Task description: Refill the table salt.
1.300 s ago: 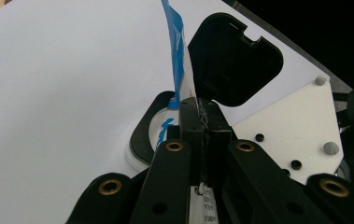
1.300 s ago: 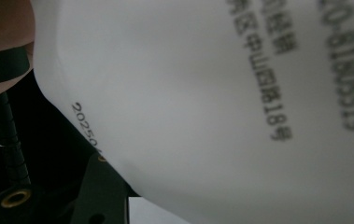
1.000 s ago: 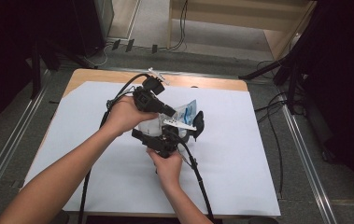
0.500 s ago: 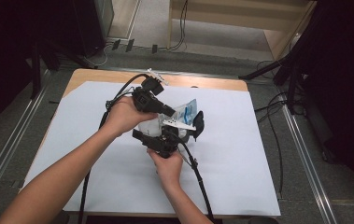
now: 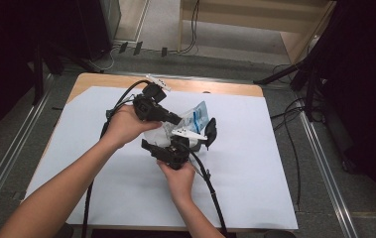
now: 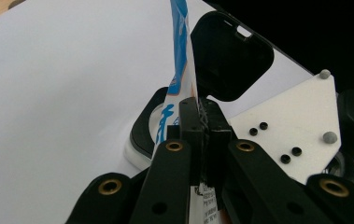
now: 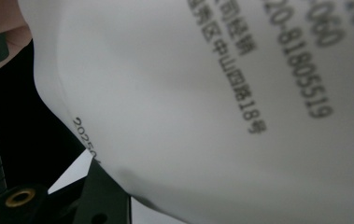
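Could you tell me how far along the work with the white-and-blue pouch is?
Done: both grippers have the pouch off the white sheet. In hand: the left gripper pinches its thin edge shut, while the right gripper holds its body. Left: whatever follows, probably tearing or opening; no opening shows yet.

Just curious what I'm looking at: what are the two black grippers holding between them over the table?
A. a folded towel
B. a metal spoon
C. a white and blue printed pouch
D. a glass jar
C: the left gripper has its jaws pinched on the edge of a white and blue pouch, with print on it.
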Available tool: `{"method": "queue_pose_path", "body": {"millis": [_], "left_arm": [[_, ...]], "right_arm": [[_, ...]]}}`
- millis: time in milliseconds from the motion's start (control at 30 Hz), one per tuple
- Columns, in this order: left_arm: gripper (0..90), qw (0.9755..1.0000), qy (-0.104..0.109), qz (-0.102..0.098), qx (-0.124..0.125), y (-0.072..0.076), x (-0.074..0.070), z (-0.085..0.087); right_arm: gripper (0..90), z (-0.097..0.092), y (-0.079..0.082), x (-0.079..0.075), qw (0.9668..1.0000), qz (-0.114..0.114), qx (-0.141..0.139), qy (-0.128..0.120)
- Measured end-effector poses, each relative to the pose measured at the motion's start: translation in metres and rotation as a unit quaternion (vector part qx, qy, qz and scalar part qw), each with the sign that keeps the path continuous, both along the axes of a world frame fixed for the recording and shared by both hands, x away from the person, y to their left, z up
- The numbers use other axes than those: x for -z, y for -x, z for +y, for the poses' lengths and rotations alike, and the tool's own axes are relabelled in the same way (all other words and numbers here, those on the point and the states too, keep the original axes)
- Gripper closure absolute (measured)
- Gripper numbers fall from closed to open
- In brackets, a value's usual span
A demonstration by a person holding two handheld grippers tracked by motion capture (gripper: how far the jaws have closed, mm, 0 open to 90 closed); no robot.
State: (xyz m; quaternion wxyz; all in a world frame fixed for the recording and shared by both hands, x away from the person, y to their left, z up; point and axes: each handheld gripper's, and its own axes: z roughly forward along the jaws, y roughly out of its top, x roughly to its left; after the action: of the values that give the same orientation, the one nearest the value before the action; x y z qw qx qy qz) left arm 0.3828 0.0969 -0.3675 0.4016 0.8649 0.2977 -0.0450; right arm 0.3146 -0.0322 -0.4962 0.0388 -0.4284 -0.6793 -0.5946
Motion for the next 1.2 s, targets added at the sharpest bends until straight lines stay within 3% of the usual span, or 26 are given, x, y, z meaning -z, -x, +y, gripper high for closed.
{"method": "queue_pose_path", "body": {"millis": [733, 1200], "left_arm": [[90.0, 0.9999, 0.01, 0.003, 0.011, 0.002, -0.003, 0.003], [90.0, 0.9997, 0.014, 0.001, 0.018, 0.008, -0.01, 0.014]], "right_arm": [[55.7, -0.01, 0.003, -0.001, 0.9992, -0.021, 0.006, 0.034], [55.3, -0.012, 0.007, -0.005, 0.9973, -0.039, -0.001, 0.063]]}}
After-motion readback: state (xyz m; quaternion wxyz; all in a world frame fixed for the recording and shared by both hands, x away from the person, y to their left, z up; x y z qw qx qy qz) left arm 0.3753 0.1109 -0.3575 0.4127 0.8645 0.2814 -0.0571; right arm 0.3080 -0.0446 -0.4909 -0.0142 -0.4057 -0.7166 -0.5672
